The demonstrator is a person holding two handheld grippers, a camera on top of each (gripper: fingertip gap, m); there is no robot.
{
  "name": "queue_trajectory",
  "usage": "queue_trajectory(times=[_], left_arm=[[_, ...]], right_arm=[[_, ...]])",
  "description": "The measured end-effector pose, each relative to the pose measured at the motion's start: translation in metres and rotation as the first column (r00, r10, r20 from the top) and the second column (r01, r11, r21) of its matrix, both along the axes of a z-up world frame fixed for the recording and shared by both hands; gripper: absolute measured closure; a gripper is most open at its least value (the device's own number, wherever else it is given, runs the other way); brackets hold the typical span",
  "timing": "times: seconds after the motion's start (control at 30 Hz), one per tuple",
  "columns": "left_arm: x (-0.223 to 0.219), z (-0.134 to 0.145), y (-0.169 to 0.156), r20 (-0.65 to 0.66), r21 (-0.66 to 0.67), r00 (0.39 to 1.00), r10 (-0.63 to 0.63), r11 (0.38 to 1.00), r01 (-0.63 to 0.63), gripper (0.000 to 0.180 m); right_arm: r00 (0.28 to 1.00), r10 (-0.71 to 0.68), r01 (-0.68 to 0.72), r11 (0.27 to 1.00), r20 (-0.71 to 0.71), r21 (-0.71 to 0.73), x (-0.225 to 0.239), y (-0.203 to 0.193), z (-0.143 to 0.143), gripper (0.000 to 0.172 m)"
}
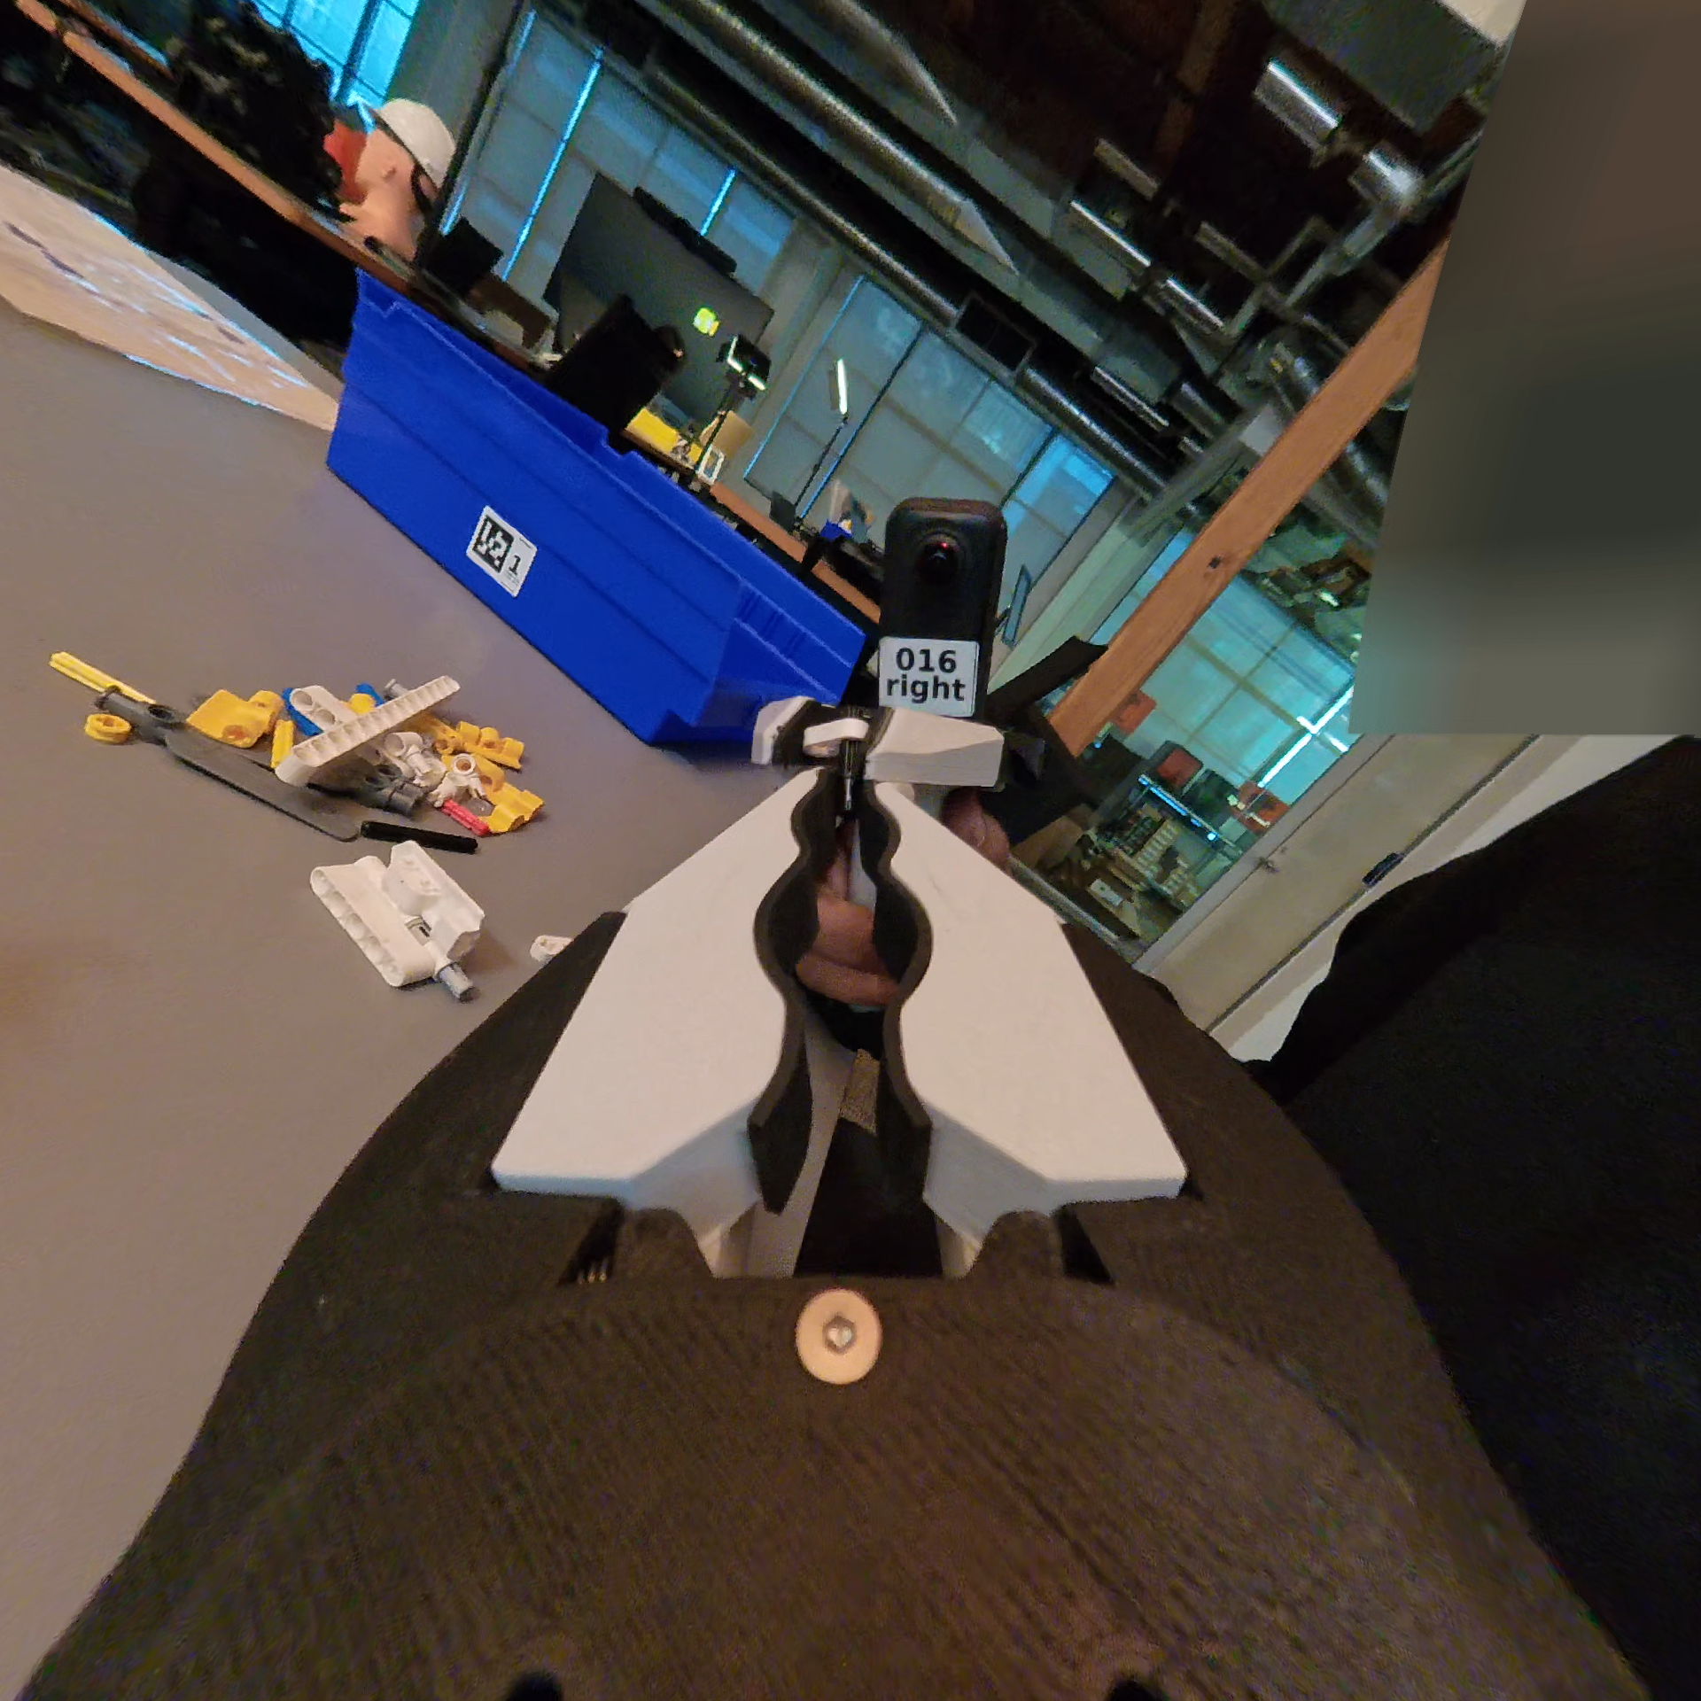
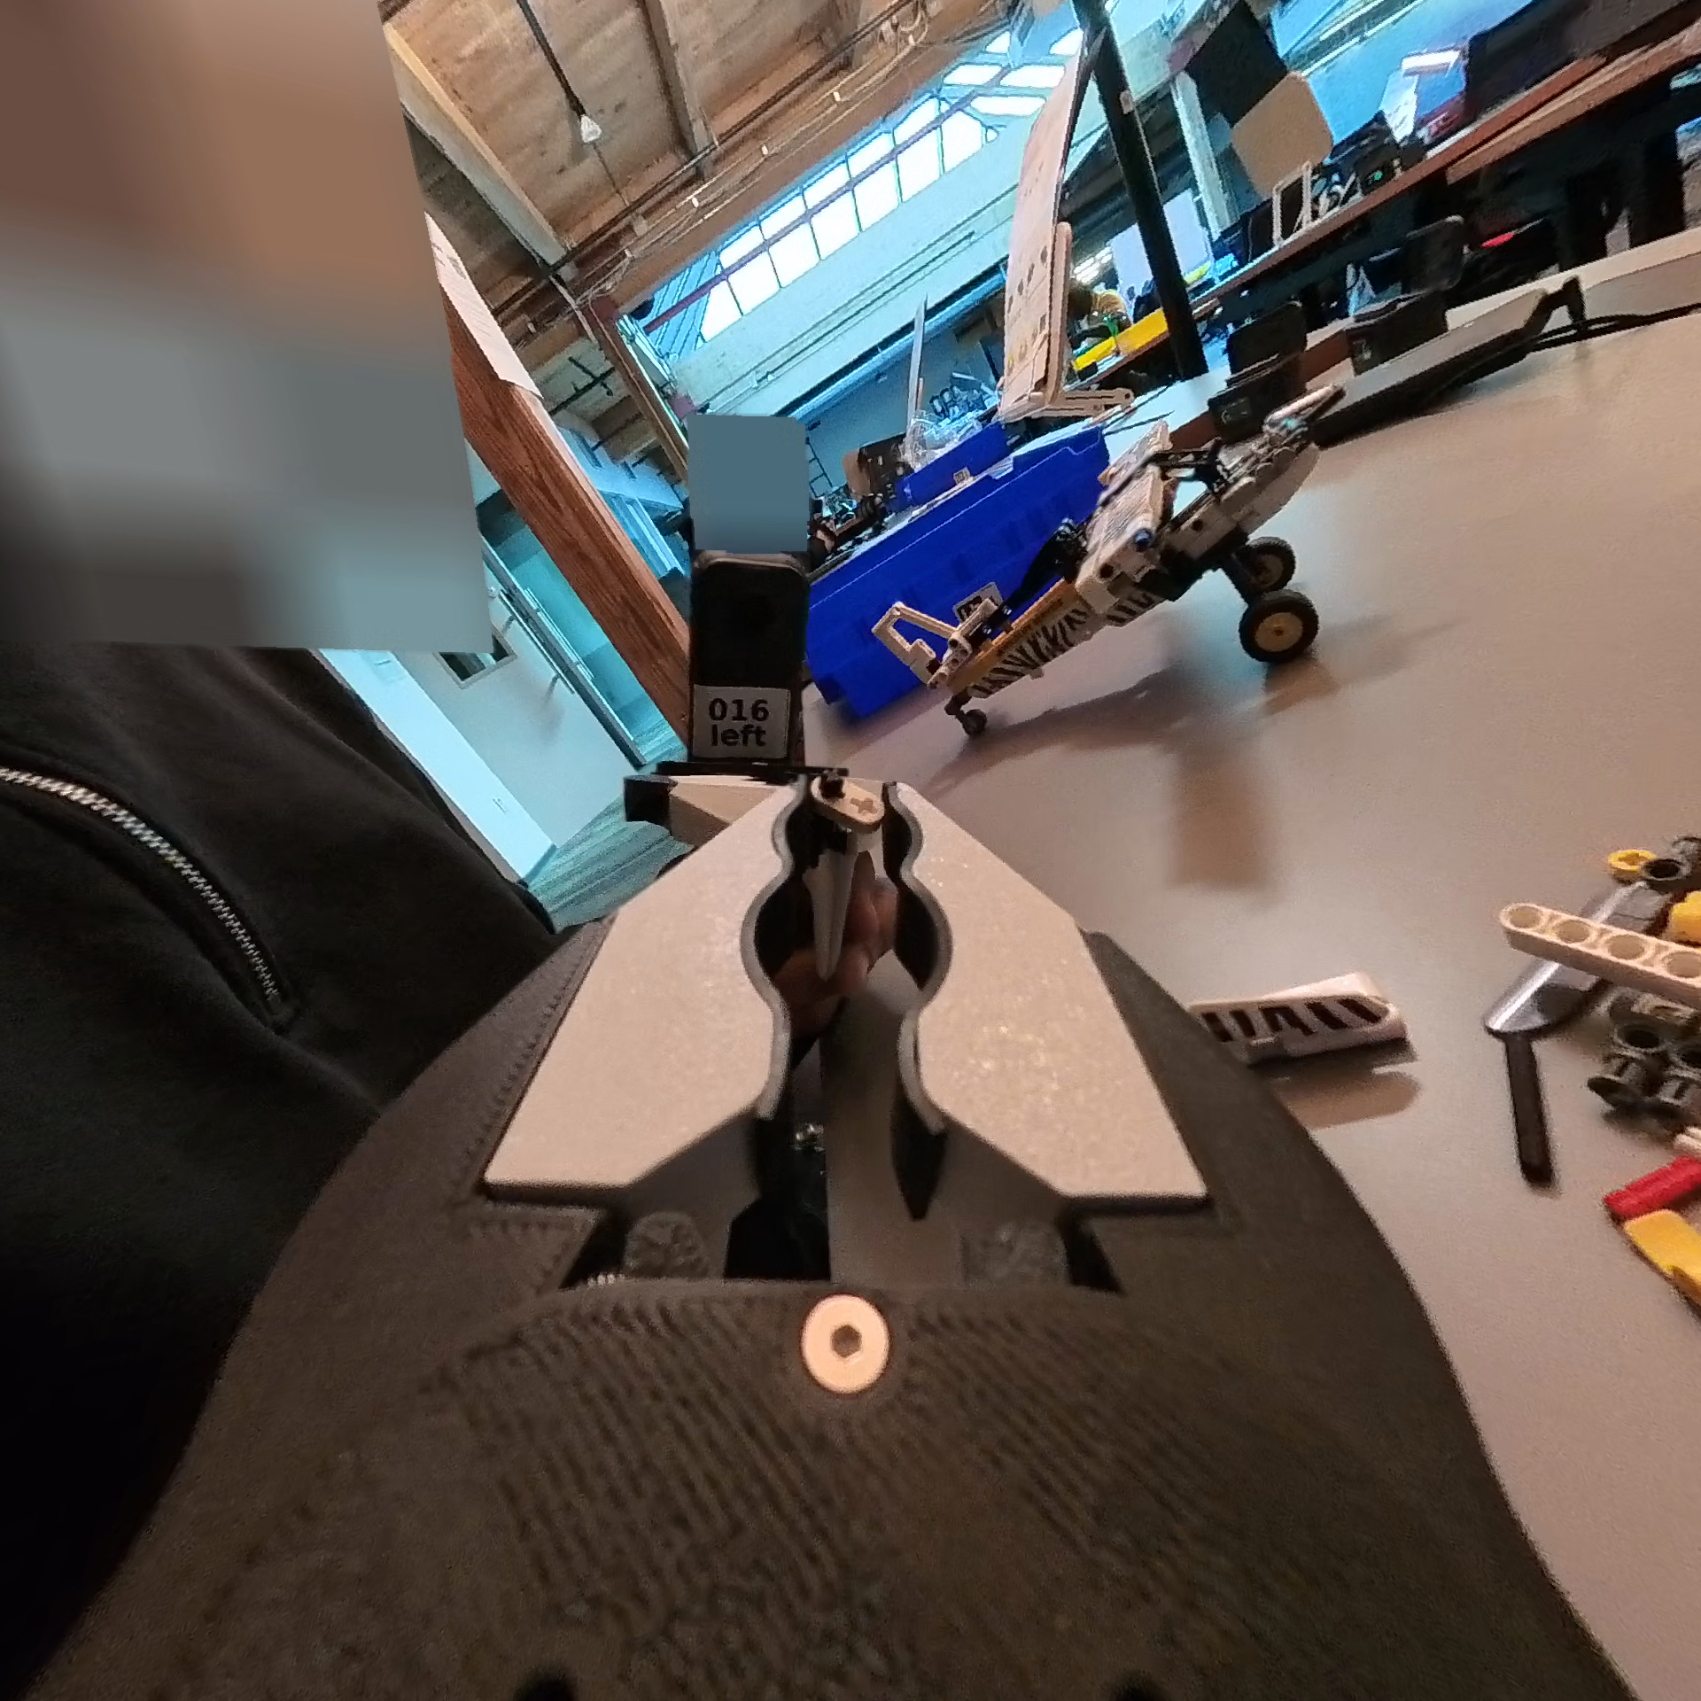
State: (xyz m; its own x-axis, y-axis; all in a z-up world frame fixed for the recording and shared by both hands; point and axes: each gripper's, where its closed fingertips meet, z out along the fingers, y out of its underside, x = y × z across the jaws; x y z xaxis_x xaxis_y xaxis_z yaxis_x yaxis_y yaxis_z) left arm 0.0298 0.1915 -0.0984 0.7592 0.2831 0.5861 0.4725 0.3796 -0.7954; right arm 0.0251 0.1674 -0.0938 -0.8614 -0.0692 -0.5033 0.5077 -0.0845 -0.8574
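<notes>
Toy building parts, yellow, white and grey, lie in a heap at the far left of my left wrist view. A white block assembly sits just in front of them on the grey table. Farther back and to the right stands a blue bin with a square sticker on its side.

At the middle, my left gripper is raised off the table with its jaws closed down to a slit. Its tips pinch a thin dark pin. The right gripper faces it tip to tip, and a small white piece sits crosswise in its jaws, right on the far end of that pin.

In the right wrist view a person's black zipped jacket fills the left edge. At the centre, the right gripper's jaws stand only slightly apart, and both pads bear on the small white piece, which has a cross-shaped hole. The dark head of the pin pokes up at its left end. The left gripper's body shows just behind, but here I cannot see its fingertips.

To the right, a wheeled toy model with striped panels stands on the table in front of the bin. Nearer lies a loose striped panel, and the heap of parts runs off the right edge.
</notes>
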Motion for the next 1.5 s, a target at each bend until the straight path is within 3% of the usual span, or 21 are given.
queue_trajectory(times=[0.33,0.57,0.7,1.0,1.33,1.37,1.43,1.5], left_arm=[[-0.005,0.006,-0.01,-0.038,0.051,0.996,0.082,0.995,-0.08,0.179],[-0.009,0.004,-0.011,-0.113,-0.058,0.974,0.197,0.977,-0.205,0.179],[-0.01,0.006,-0.01,-0.155,-0.1,0.955,0.253,0.958,-0.27,0.178],[-0.017,0.005,-0.015,-0.114,-0.082,0.95,0.289,0.951,-0.299,0.178],[-0.015,0.009,-0.018,-0.112,-0.048,0.95,0.291,0.954,-0.297,0.178],[-0.015,0.009,-0.018,-0.109,-0.039,0.952,0.286,0.956,-0.291,0.178],[-0.009,0.008,-0.018,-0.099,-0.006,0.96,0.263,0.964,-0.265,0.178],[-0.008,0.014,-0.021,-0.061,0.069,0.967,0.249,0.967,-0.245,0.178]], right_arm=[[0.977,0.048,-0.02,0.991,0.209,-0.134,-0.006,-0.009,0.004,0.16],[0.988,-0.051,0.066,0.992,0.145,-0.103,-0.011,-0.009,0.004,0.16],[0.981,-0.068,0.097,0.982,0.18,-0.161,-0.013,-0.009,0.009,0.161],[0.951,-0.135,0.195,0.96,0.277,-0.202,-0.022,-0.014,0.009,0.162],[0.911,-0.048,0.201,0.918,0.409,-0.342,-0.022,-0.014,0.017,0.161],[0.905,-0.038,0.213,0.903,0.424,-0.374,-0.025,-0.01,0.02,0.164],[0.861,-0.077,0.365,0.784,0.503,-0.503,-0.055,0.032,0.035,0.17],[0.897,-0.184,0.354,0.845,0.402,-0.402,-0.059,0.039,0.033,0.172]])
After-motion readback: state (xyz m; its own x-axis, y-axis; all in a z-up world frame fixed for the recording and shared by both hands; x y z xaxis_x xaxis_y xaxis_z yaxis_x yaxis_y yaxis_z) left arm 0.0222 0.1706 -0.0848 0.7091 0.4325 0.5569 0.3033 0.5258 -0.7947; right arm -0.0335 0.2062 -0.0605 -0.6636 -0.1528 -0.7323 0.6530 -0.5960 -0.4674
